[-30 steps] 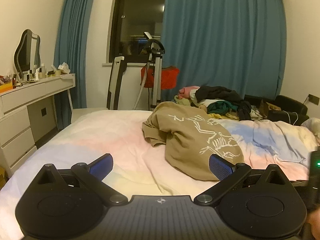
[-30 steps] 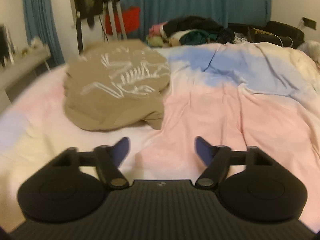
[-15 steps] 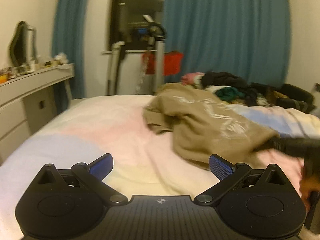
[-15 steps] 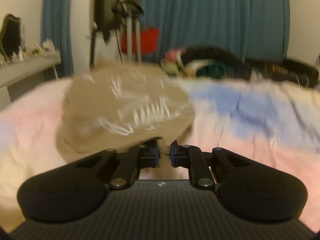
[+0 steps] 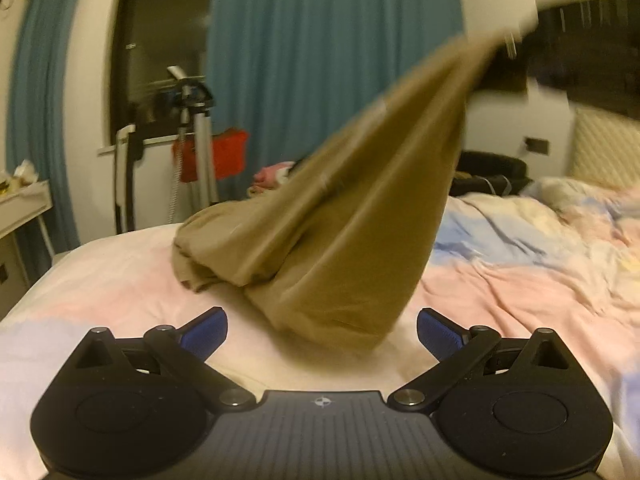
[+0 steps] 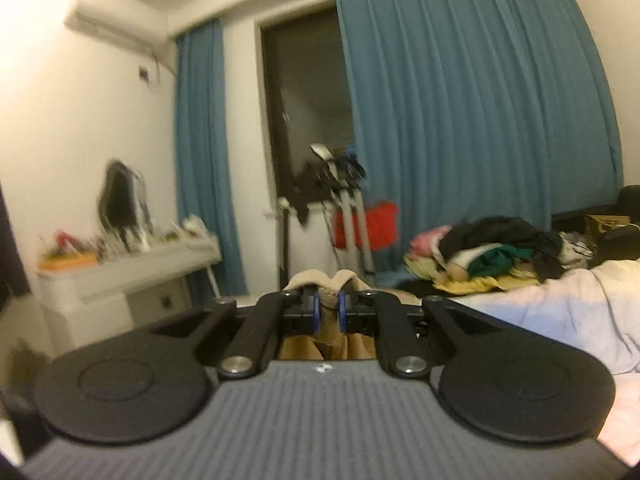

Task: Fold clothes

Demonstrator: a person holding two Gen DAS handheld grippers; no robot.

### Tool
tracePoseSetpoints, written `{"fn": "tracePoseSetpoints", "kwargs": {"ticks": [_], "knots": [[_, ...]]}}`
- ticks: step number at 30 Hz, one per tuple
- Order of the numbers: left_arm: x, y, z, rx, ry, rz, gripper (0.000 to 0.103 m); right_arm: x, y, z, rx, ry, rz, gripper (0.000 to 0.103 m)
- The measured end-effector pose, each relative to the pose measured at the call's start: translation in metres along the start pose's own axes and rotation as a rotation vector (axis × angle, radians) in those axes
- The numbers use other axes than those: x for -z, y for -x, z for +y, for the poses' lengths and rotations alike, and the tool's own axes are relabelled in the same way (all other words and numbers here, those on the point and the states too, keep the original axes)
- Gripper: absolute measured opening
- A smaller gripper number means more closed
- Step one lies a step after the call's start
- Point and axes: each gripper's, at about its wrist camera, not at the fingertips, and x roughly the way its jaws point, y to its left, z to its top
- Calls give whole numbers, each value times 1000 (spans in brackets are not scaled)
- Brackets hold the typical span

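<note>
A tan shirt (image 5: 344,224) hangs from its top right corner in the left wrist view, its lower part still resting on the pastel bed cover (image 5: 520,280). My right gripper (image 6: 328,308) is shut on a fold of that tan shirt (image 6: 320,280) and holds it up high. My left gripper (image 5: 322,332) is open and empty, low over the bed just in front of the hanging cloth.
A pile of other clothes (image 6: 492,252) lies at the far side of the bed. A white dresser (image 6: 132,276) with a mirror stands at the left. A garment steamer stand (image 5: 192,140) and blue curtains (image 6: 472,120) are behind the bed.
My right gripper closed on the tan shirt and lifted it high off the bed. The shirt now hangs stretched upward. My left gripper stayed open, shifting slightly.
</note>
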Motion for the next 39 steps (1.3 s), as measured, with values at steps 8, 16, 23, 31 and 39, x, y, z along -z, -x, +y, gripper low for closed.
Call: {"fn": "tracePoseSetpoints", "kwargs": {"ticks": [8,16,23,31,39], "knots": [[16,9,-60,73,-139,-1,93,-22,53,-8,-72,-58,-125,12],[16,-16,-44,-32,37,41,7,0,33,-52,82,-117,30,12],[-15,20,16,44,219,23,6,25,2,-82,160,-246,279,14],[-49,-27,83,71,204,134,6,58,-47,-69,188,-186,537,61],[-5,-144,124,53,323,237,13,93,-68,-82,260,-279,632,63]]}}
